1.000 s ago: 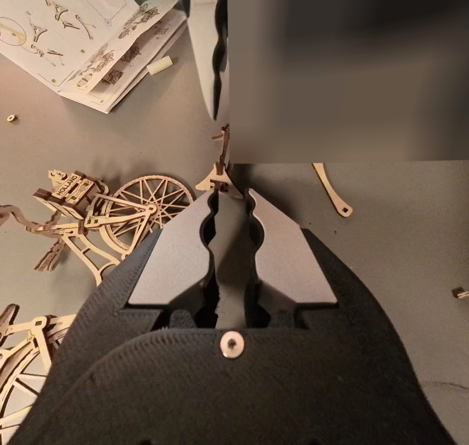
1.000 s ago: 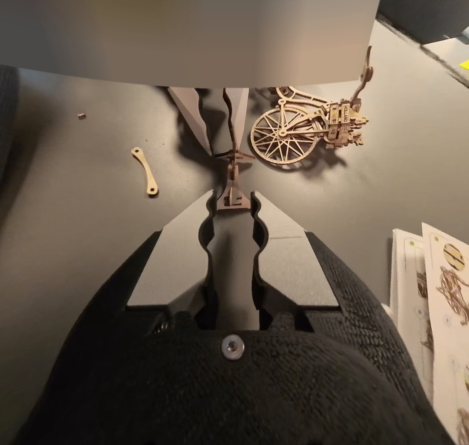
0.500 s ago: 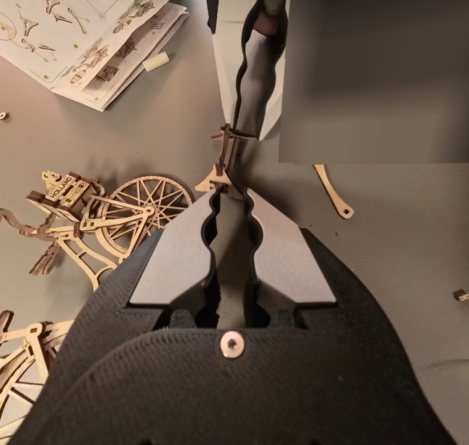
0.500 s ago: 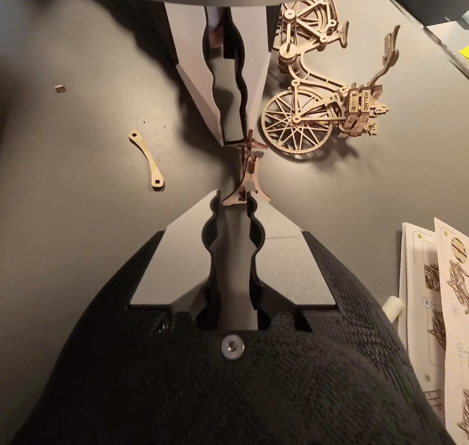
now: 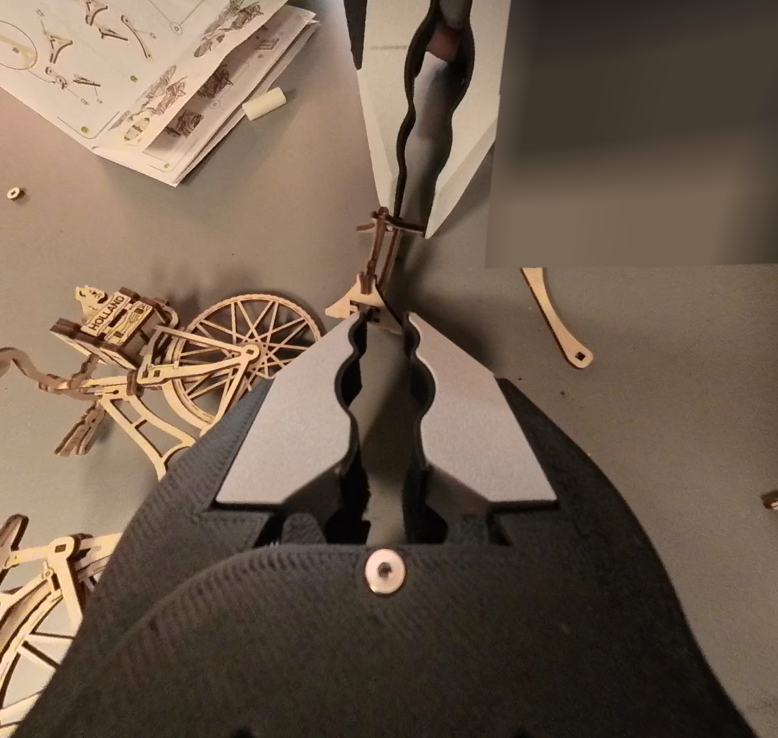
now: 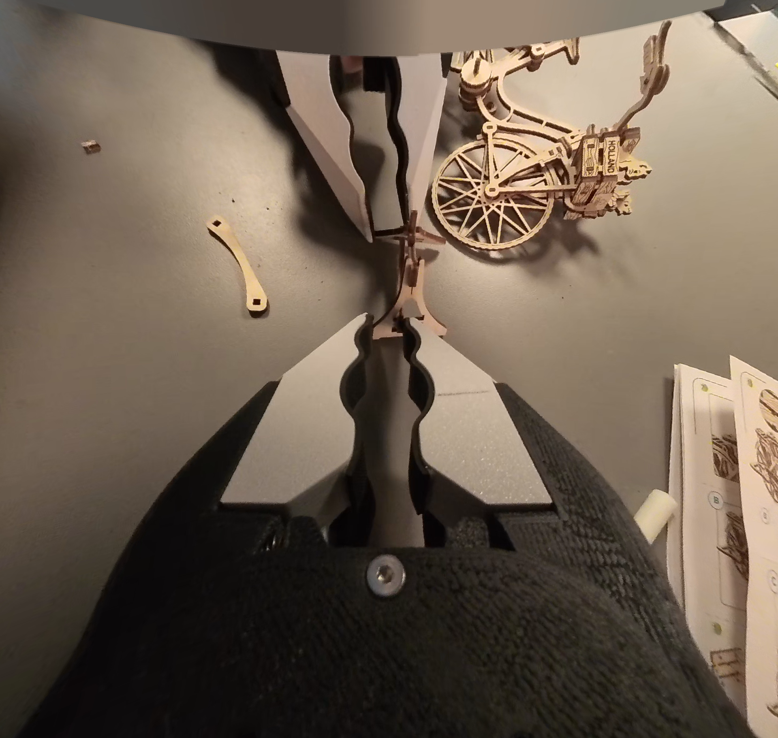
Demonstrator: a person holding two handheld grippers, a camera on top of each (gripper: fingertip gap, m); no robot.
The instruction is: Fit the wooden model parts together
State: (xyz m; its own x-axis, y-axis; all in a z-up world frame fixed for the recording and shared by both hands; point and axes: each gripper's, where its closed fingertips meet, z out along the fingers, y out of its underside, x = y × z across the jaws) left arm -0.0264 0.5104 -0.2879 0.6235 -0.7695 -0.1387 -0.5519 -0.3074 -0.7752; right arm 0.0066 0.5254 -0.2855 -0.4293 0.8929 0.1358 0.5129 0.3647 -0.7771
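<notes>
A small wooden sub-assembly (image 5: 355, 303), a thin stem with flared legs and a cross piece, is held above the grey table (image 5: 652, 402) between the two grippers. My left gripper (image 5: 385, 320) is shut on its near end. My right gripper (image 5: 406, 221) faces it from the top of the left wrist view and grips the far end. In the right wrist view the same piece (image 6: 410, 292) runs from my right gripper (image 6: 388, 324) up to the left gripper (image 6: 389, 225). A grey patch covers the opposite hand in both views.
A wooden bicycle model (image 5: 168, 364) lies on the table beside the grippers, also in the right wrist view (image 6: 526, 170). A loose curved wooden strip (image 5: 555, 322) (image 6: 238, 261), an instruction booklet (image 5: 126, 65) (image 6: 736, 507), a white cylinder (image 5: 264, 103) and small wooden bits (image 6: 89, 146) lie around. My hands' fingertips stand some 5 cm from each other.
Both views have shifted, so more of the opposite gripper and of the bicycle shows. The wooden piece stays gripped at both ends. The jaws look unchanged.
</notes>
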